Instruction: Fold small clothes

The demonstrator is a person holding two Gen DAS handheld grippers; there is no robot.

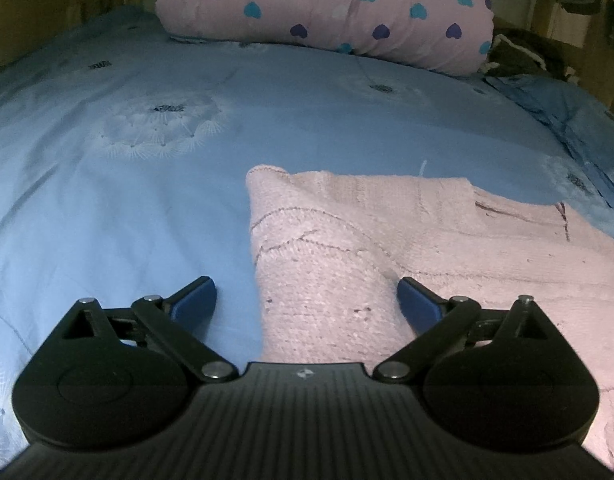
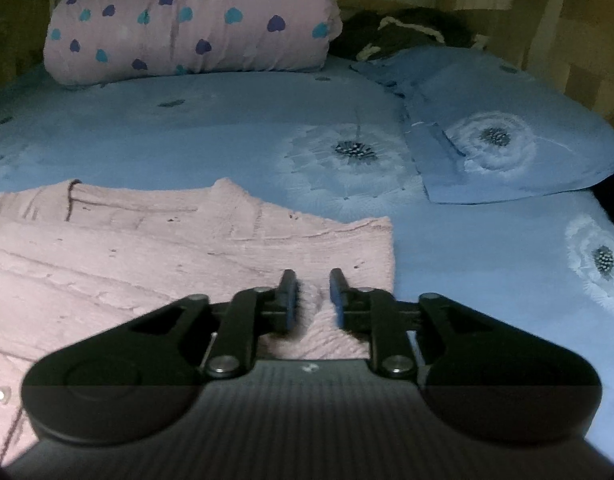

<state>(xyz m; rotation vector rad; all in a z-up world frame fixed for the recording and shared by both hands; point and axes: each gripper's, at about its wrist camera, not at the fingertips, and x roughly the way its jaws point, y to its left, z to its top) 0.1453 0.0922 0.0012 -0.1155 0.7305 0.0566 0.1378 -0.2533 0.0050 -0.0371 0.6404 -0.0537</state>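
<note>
The pink knitted sweater (image 1: 387, 240) lay on the blue bed (image 1: 147, 180), its near part hidden. A heart-print quilt (image 1: 327, 8) sat behind. The left claw (image 1: 307, 300) gaped wide over a fold; the right claw (image 2: 313, 300) stood slightly apart over bunched knit.

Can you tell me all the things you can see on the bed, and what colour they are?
knitted garment: one, pale pink, spread flat on the near part of the bed.
bed cover: one, blue with white dandelion prints, under everything.
rolled quilt: one, pink with blue and purple hearts, at the far end.
pillow: one, blue with the same print, far right.
dark clothes: a heap, dark with pale trim, behind the pillow.
left gripper: black with blue pads, jaws wide apart around a strip of the garment.
right gripper: black, jaws nearly together over the garment's edge; grip unclear.
</note>
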